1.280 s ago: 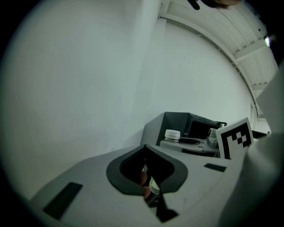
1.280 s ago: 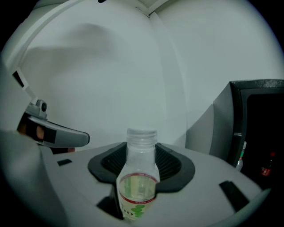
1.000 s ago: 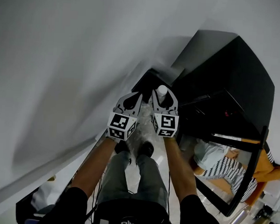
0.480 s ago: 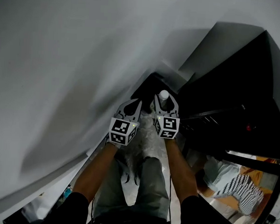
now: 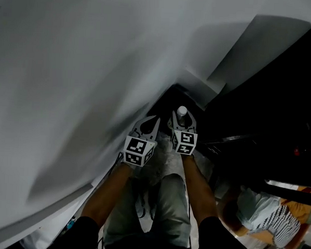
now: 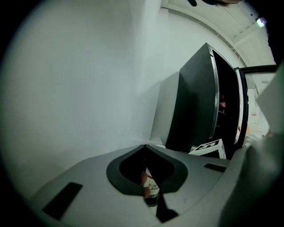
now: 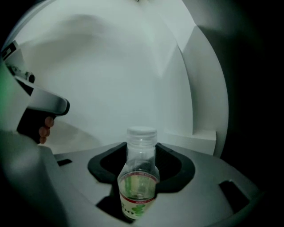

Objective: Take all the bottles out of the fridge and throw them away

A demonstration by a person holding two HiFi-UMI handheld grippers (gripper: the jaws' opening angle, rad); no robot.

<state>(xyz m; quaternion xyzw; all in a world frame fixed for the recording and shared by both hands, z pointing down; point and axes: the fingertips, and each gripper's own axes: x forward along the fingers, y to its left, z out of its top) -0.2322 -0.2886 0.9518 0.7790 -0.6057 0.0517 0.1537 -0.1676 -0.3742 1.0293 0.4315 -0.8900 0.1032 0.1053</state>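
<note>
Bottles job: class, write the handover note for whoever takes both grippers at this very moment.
Right gripper: shut on an upright clear bottle, white cap.
Left gripper: shut on a small labelled bottle, tips meeting beyond it.
Fridge: dark, on the person's right, door open.
Done: two bottles out.
Left: throw both away; no bin clearly shows, and whether more bottles are inside cannot be told.
</note>
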